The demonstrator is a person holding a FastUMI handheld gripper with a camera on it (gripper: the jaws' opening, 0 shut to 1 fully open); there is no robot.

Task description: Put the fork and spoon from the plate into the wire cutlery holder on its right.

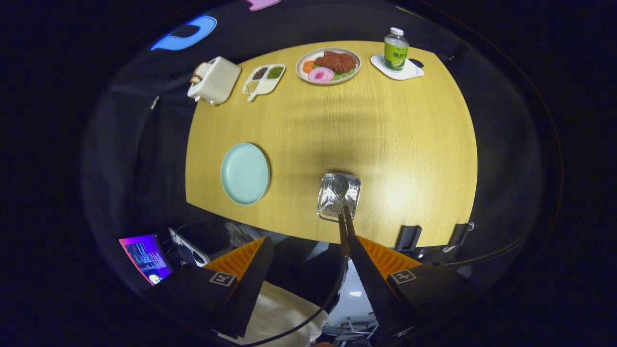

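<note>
The claw stands wide open, gripping nothing; a spoon rests in the wire cutlery holder just ahead, its handle against one finger; thin, stiff, slippery metal, best pinched mid-handle; the plate sits ahead-left, bare.

hand-held gripper — square tags, ribbed pads

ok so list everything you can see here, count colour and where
table: 1, light wood, under everything
plate: 1, pale green, left of holder
wire cutlery holder: 1, silver, ahead of fingers
cutlery: spoon bowl visible, dark handles, in holder
food plate: 1, far edge
divided dish: 1, white
toaster: 1, cream
bottle: 1, green label, on white coaster
laptop: 1, below table
gripper: open, fingers apart
</note>
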